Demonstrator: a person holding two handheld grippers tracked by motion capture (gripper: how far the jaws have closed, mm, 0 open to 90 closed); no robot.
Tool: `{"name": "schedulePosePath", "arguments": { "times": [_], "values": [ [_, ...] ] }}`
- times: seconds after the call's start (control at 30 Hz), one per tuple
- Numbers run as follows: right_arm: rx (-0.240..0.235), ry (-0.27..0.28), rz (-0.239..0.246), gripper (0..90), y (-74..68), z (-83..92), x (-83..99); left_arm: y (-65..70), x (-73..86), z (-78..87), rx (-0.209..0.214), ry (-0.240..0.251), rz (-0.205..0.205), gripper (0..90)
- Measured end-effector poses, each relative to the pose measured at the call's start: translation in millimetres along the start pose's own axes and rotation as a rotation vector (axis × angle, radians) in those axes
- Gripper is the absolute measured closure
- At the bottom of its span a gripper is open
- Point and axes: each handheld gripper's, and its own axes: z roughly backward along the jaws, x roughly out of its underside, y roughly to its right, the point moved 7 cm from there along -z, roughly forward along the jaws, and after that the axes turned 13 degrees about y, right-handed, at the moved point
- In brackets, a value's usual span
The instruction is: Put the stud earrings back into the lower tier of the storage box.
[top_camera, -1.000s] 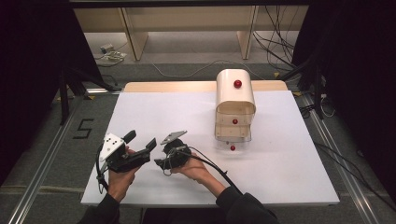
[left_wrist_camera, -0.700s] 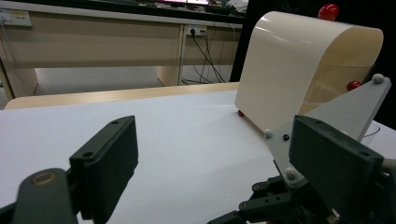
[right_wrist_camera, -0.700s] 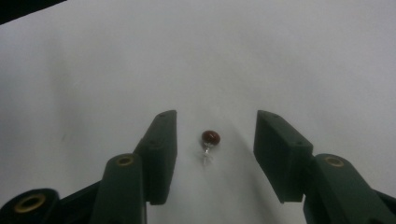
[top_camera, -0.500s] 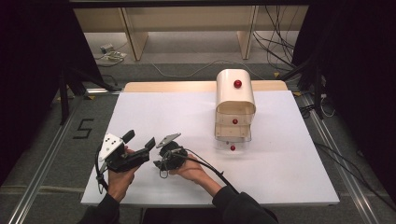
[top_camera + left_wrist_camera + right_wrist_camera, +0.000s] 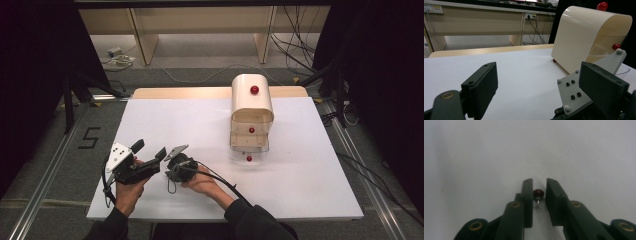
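**Tiny red bead framed between narrowing jaws**

A small red bead point(image 5: 538, 192) with a metal stem is seen on the white table point(image 5: 310, 190), near its left front, between the jaws of the right gripper point(image 5: 539, 195), which have just been closing and stand narrow, not yet pressing. It is judged light, hard and apt to roll; its round head should be pinched squarely. The left gripper point(image 5: 536, 87) is held wide and empty, facing the cream cabinet point(image 5: 251, 107).

The left gripper point(image 5: 150, 150) is held in the left hand point(image 5: 127, 182) low over the counter, its fingers point(image 5: 480, 86) spread wide. The right gripper point(image 5: 539, 195) is pointed down beside it, its fingers point(image 5: 527, 195) having just been closing, a narrow gap left.
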Motion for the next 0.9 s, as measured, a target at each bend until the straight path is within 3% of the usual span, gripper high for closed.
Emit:
{"name": "schedulePosePath", "arguments": {
  "times": [0.23,0.33,0.9],
  "values": [
    [-0.013,-0.014,0.013,79.2,-1.5,2.7,0.4,-0.3,0.0,0.1,0.000,-0.001,0.001,15.6],
    [-0.012,0.007,0.009,79.3,0.0,5.8,-2.7,-0.2,0.0,0.1,0.000,0.000,0.001,15.6],
    [0.015,0.090,0.014,79.2,20.7,50.1,-21.2,-0.2,0.4,-0.5,-0.003,0.001,0.003,15.6]
  ]
}}
